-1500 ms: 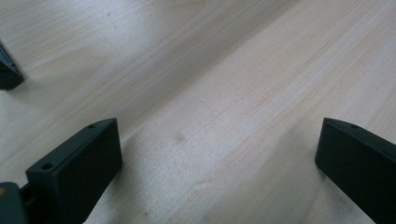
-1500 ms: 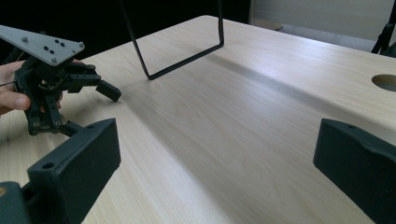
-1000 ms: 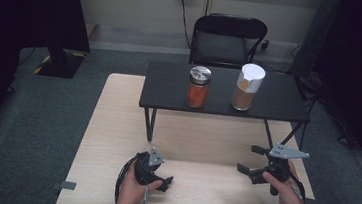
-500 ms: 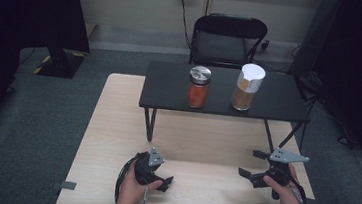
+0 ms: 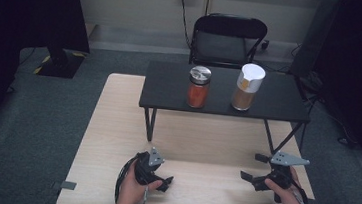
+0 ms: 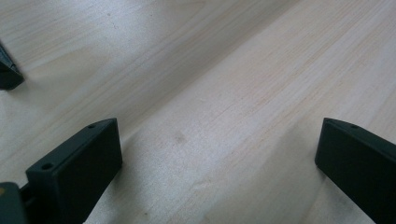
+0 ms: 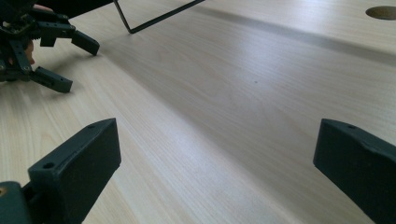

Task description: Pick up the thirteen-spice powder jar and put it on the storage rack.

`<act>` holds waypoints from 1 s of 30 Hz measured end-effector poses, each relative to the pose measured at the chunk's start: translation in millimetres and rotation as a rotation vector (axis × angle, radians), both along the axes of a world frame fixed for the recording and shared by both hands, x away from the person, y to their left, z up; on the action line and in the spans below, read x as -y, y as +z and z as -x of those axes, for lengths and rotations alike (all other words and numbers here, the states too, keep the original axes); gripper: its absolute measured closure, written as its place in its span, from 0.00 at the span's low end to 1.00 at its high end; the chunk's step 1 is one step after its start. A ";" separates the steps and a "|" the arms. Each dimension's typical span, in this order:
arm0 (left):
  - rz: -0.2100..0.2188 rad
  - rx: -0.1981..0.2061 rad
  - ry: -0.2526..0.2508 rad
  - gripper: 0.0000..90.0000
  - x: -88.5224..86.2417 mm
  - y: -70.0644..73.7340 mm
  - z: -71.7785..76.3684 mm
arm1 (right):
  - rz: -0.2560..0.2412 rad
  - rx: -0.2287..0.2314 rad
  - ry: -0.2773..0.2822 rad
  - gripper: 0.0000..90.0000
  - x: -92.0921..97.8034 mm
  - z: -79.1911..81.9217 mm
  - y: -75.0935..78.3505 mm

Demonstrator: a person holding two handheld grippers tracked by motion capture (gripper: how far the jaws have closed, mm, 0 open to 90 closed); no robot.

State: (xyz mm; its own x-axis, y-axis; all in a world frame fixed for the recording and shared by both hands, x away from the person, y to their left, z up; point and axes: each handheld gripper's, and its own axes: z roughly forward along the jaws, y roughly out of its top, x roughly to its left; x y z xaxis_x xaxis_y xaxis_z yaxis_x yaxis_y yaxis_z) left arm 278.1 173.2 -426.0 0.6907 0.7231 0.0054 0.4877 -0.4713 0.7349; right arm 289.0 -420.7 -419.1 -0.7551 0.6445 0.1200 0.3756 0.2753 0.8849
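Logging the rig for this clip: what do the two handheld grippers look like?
Both are black, each with two blocky jaws bearing small screw holes. The left gripper and right gripper each carry a grey three-cornered plate on top. A black cable loops from the left one. No sleeves are visible.

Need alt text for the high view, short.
A person holds the left gripper and right gripper, both open and empty, low over a wooden table. Farther back, a small black table carries a red jar and a white-lidded jar.
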 end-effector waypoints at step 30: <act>0.000 0.000 0.000 0.00 0.0 0.0 0.0 | 0.147 -0.053 -0.016 0.00 0.1 5.6 -3.1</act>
State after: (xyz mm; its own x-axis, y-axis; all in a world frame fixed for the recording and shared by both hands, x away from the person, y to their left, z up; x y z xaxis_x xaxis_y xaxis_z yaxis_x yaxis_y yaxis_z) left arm 278.1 173.2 -426.0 0.6905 0.7233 0.0053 0.4878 -0.4711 0.7349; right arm 283.5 -420.8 -422.2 -0.7395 0.6702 0.0629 0.4261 0.3937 0.8145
